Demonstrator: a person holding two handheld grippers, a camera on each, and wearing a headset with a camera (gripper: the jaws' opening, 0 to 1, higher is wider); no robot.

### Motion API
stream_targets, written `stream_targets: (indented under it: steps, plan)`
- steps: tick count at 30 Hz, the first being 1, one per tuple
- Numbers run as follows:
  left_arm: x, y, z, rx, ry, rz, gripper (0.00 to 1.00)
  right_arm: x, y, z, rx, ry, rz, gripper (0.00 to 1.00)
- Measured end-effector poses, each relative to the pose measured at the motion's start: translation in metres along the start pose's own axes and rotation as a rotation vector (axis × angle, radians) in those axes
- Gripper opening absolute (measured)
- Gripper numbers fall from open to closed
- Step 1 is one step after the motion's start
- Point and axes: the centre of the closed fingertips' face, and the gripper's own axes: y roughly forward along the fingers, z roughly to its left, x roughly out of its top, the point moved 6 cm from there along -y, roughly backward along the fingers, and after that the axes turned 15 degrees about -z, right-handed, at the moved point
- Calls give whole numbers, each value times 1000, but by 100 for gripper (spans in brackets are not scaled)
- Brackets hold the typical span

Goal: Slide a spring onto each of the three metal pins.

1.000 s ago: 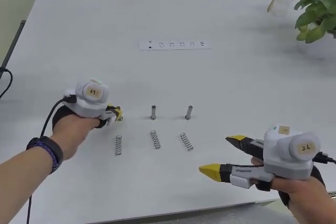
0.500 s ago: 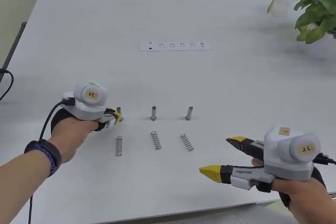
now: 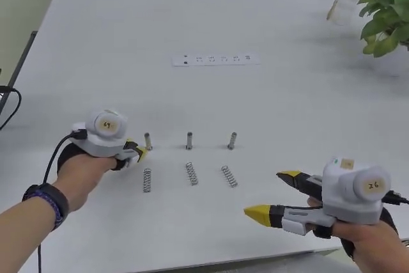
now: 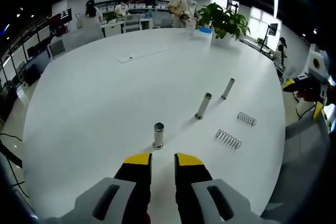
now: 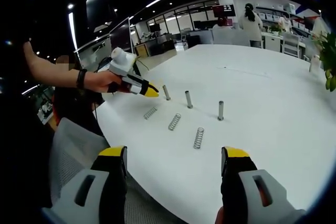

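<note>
Looking down on a white table (image 3: 287,100) in the head view. Finding three metal pins standing upright in a row, well apart from one another: left pin (image 3: 148,140), middle pin (image 3: 189,140), right pin (image 3: 232,140). Noting three springs lying flat on the table on the person's side of the row, one before each pin and touching none: left spring (image 3: 147,179), middle spring (image 3: 192,173), right spring (image 3: 229,176). Seeing every pin bare so far.

Holding the left gripper (image 3: 136,153) low over the table just beside the left pin, yellow-tipped jaws drawn almost together with a narrow gap, gripping nothing. In the left gripper view, pointing those jaws at that pin, near but apart.

Holding the right gripper (image 3: 271,193) by the table's near edge, right of the springs, jaws spread wide, gripping nothing.

Reading "26", handwritten, on the right round sticker (image 3: 372,185). Making out two handwritten digits on the left round sticker (image 3: 106,125), the first looking like a 6, the second unclear. Finding the markings on the white power strip (image 3: 216,60) farther back too small to read. Catching a green plant (image 3: 383,4) at the far right corner.
</note>
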Motion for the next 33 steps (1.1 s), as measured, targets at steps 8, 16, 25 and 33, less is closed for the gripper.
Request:
stream_targets:
  steps: [8,16,25,33]
  plan:
    - [-15,-15,0,10,-17,2,13,-2,0,1,2,2,3,72]
    - [-23,-28,1,22,-29,1,17,-2,1,1,5,4,2,72]
    - [-30,-43,2,28,-33,-7,22,-5,2,3,11,8,6,72]
    - [-31,-54,2,39,-38,-23,26,-8,1,3,10,12,9,72]
